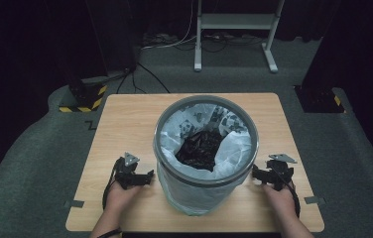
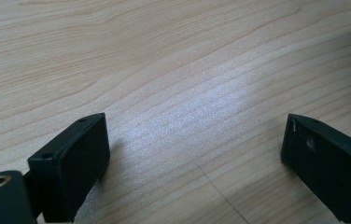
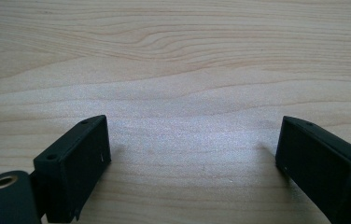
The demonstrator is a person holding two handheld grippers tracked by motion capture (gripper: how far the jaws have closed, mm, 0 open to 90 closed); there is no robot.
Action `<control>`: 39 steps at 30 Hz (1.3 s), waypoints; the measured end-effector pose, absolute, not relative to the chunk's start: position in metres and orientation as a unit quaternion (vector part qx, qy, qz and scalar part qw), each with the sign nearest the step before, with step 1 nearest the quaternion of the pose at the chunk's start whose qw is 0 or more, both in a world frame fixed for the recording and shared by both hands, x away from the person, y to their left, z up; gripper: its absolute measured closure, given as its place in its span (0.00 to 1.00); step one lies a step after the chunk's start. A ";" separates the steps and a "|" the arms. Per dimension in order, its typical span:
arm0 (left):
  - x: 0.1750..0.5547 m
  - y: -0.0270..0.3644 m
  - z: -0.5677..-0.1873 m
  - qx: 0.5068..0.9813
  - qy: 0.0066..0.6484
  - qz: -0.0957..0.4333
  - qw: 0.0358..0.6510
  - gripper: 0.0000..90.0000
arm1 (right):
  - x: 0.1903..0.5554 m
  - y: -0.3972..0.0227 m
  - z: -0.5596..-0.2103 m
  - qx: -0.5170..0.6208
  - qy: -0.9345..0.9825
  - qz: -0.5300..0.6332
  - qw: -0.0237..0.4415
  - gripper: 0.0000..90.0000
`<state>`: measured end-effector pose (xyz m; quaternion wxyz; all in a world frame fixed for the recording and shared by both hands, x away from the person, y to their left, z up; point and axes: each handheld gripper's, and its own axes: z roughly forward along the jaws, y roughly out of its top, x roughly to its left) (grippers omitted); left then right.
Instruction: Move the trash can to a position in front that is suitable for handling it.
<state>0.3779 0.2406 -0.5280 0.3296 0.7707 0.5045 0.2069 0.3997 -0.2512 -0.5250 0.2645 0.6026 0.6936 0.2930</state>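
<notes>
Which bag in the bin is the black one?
The crumpled black bag lies deep in the middle of the bin. The other, the pale see-through liner, drapes around the rim.

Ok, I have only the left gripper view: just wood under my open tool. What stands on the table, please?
Observer: A grey bin with a pale liner stands mid-table.
Operator: Is something inside it?
Observer: Yes, a crumpled black bag lies in the liner.
Operator: And where is the right tool?
Observer: The right tool is at the bin's right side, open, with nothing between its jaws.
</notes>
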 end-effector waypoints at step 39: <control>0.364 0.234 -0.477 0.731 0.503 0.206 0.414 0.08 | 0.379 -0.241 -0.488 0.524 0.710 0.374 0.286 0.14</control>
